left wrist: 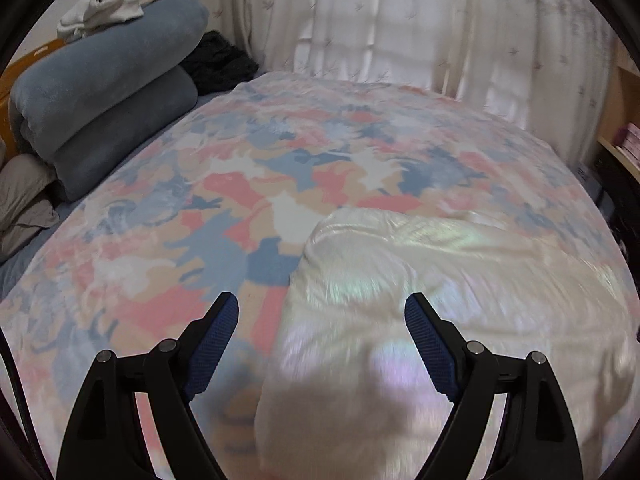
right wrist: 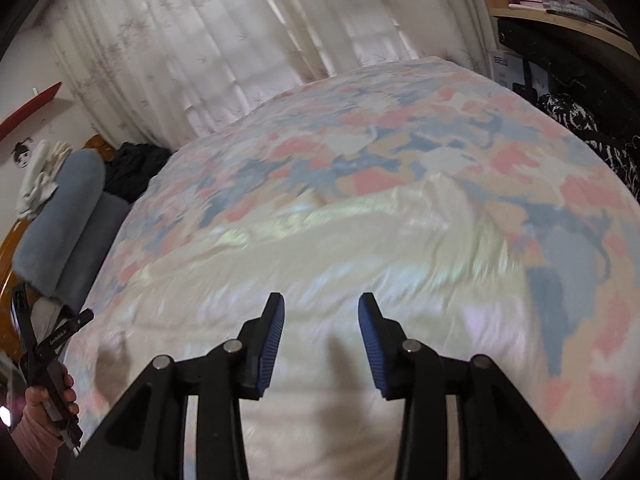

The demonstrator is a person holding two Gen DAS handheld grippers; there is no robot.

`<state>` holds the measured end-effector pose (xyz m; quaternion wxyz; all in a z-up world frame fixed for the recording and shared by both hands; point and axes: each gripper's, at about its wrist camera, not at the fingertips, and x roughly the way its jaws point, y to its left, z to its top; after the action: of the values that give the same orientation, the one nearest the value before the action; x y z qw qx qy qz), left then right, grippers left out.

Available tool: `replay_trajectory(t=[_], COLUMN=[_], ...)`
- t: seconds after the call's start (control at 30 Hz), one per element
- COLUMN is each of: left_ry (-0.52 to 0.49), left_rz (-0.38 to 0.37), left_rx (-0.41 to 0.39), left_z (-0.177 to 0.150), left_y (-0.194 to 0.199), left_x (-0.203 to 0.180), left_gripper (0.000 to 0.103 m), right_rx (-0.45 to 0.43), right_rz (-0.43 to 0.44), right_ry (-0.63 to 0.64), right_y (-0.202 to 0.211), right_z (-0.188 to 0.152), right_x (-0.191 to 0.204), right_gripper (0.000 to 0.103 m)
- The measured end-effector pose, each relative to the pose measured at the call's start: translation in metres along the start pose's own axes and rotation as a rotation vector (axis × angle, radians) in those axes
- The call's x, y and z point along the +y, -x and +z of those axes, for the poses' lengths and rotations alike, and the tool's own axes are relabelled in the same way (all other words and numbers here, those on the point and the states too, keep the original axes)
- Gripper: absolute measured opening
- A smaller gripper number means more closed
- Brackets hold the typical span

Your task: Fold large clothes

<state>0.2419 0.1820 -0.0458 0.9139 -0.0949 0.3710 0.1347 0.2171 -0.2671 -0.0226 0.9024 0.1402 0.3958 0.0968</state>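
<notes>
A pale, shiny garment [right wrist: 320, 248] lies spread on the bed [left wrist: 280, 152], on top of a bedspread patterned in pink, blue and tan, on the side of the bed nearest the cameras. It looks flattened out with a rounded folded edge along its far side, which suggests it has been laid there so that a fold can be made or checked; how many folds are done cannot be told, because both views are blurred. The left claw [left wrist: 322, 316] stands spread wide over the left edge of the garment, with nothing between its blue pads [left wrist: 218, 344]. The right claw [right wrist: 321, 318] is partly spread above the middle of the garment, and it too pinches nothing; the cloth lies below it, apart from the fingers. In the right wrist view a hand [right wrist: 52, 392] in a pink sleeve grips the left tool at the lower left. Both claws being free of the cloth reads as a pause between grasps, probably before picking new corners. Around the work, a rolled blue blanket [left wrist: 108, 100] with white clothes [left wrist: 104, 4] piled on it sits at the head of the bed, a dark bundle [left wrist: 220, 62] beside it, and curtains [left wrist: 400, 20] hang behind. A shelf [right wrist: 560, 20] stands to the right. None of this lies on the garment, so the bedspread around it is free for folding.
</notes>
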Motion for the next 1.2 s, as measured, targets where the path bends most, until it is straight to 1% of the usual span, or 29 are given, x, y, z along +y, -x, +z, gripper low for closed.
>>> replay_trajectory(t=[0.07, 0.13, 0.23, 0.4, 0.6, 0.83, 0.97, 1.07, 1.2], left_ry=[-0.031, -0.050, -0.082, -0.095, -0.060, 0.026, 0.090, 0.176, 0.314], left_rz=[-0.009, -0.030, -0.071, -0.112, -0.160, -0.281, -0.335, -0.381, -0.447], left_rx=[-0.021, -0.033, -0.042, -0.015, 0.050, 0.141, 0.158, 0.163, 0.212], left_z=[-0.011, -0.020, -0.038, -0.066, -0.098, -0.134, -0.152, -0.168, -0.186], left_y=[0.021, 0.037, 0.064, 0.088, 0.099, 0.094, 0.082, 0.069, 0.040], left_x=[-0.001, -0.002, -0.002, 0.001, 0.005, 0.012, 0.017, 0.023, 0.032], left_gripper=[0.084, 0.084, 0.084, 0.084, 0.084, 0.084, 0.084, 0.084, 0.084], right_rx=[0.007, 0.022, 0.044, 0.052, 0.076, 0.099, 0.102, 0.095, 0.101], right_rz=[0.018, 0.018, 0.047, 0.090, 0.147, 0.183, 0.195, 0.198, 0.207], right_ry=[0.009, 0.026, 0.036, 0.074, 0.083, 0.076, 0.064, 0.046, 0.008], right_y=[0.009, 0.016, 0.028, 0.048, 0.059, 0.056, 0.049, 0.042, 0.031], right_z=[-0.012, -0.023, -0.040, -0.067, -0.100, -0.130, -0.144, -0.153, -0.161], right_x=[0.008, 0.017, 0.028, 0.046, 0.060, 0.069, 0.073, 0.075, 0.076], right_gripper=[0.040, 0.046, 0.051, 0.052, 0.052, 0.052, 0.052, 0.052, 0.052])
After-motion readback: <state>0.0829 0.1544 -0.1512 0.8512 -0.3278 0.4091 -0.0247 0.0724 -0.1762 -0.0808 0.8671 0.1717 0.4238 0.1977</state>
